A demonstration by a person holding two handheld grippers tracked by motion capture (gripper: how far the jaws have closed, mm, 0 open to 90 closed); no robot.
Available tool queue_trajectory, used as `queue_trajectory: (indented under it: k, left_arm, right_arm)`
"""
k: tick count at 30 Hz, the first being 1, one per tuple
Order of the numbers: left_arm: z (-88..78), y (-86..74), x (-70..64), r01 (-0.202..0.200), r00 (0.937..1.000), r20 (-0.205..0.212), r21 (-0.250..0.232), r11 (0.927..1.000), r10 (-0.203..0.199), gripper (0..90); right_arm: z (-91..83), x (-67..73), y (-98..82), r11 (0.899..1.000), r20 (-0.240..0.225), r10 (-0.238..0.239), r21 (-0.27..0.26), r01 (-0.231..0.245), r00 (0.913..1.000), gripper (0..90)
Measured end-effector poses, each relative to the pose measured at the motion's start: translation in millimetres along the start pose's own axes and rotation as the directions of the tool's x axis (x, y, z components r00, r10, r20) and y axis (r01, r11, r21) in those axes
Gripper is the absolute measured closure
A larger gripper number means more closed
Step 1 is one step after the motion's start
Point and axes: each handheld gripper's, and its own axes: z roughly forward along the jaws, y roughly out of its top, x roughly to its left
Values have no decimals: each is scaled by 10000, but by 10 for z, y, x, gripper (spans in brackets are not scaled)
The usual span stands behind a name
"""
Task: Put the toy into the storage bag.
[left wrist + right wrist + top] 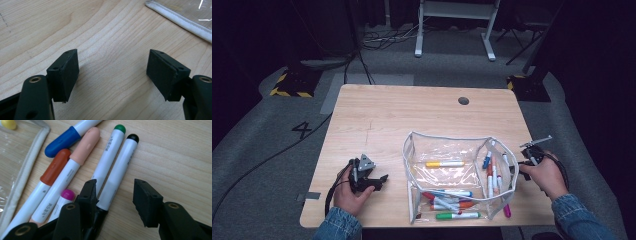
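Markers and clear pouch, desk inventory

Markers (75,165) lie beside the clear pouch (452,170), more inside it. Our right gripper (115,195) hangs with jaws apart astride the black-tipped marker (120,170), likely lining up a pick. Our left gripper (112,70) rests wide and empty on the wooden table (402,110). Grey carpet (262,150) and dark curtains surround us.

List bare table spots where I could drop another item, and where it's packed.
Free: the table's far half, from the clear pouch to the dark hole, and the left strip between the left gripper and the pouch. Crowded: the near-right corner, where markers lie by the pouch's right end next to the right gripper, and more markers lie at its near end.
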Motion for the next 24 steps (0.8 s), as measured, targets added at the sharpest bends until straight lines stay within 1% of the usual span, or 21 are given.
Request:
queue_trajectory:
  k: [2,3,5,6,7,8,9,11,13,14,16,18,21,24]
  left_arm:
    - [0,0,0,-2,10000,0,3,10000,2,266]
    - [0,0,0,-1,10000,-1,4,10000,1,266]
    - [0,0,1,-14,10000,15,11,10000,14,265]
    - [0,0,0,-9,10000,-3,4,10000,9,265]
    - [0,0,0,-1,10000,-3,4,10000,1,265]
    - [0,0,0,-4,10000,-1,3,10000,4,266]
    - [0,0,1,-6,10000,18,8,10000,6,266]
    - [-1,0,0,-5,10000,-5,6,10000,5,265]
    - [0,0,0,-6,10000,-3,2,10000,6,265]
    - [1,0,1,-5,10000,19,3,10000,5,266]
    - [1,0,0,4,10000,27,5,10000,-4,265]
    - [0,0,0,-2,10000,-1,1,10000,2,265]
    - [0,0,-1,8,10000,8,6,10000,-8,265]
    - [0,0,0,-1,10000,-1,5,10000,1,265]
  right_arm:
    - [44,-17,-6,9999,61,100,88,-100,9999,581]
    - [63,-33,-10,9999,106,41,165,-42,9999,603]
    - [104,-47,-24,9996,348,112,269,-121,9993,634]
    - [104,-53,-29,9994,475,219,263,-231,9986,676]
    - [103,-60,-29,9994,551,228,260,-243,9982,706]
    - [98,-67,-30,9991,721,282,309,-305,9970,743]
    - [94,-71,-32,9985,845,399,350,-430,9956,764]
    - [89,-86,-34,9970,917,684,292,-713,9934,769]
    - [79,-102,-39,9965,1009,758,268,-789,9920,769]
    - [68,-113,-43,9964,965,789,219,-813,9922,769]
    - [23,-126,-47,9957,825,897,134,-911,9925,769]
    - [-56,-131,-39,9962,781,863,16,-866,9932,770]
    - [-223,-124,-4,9965,658,810,-276,-793,9945,770]
    - [-413,-93,46,9967,505,569,-614,-537,9971,770]
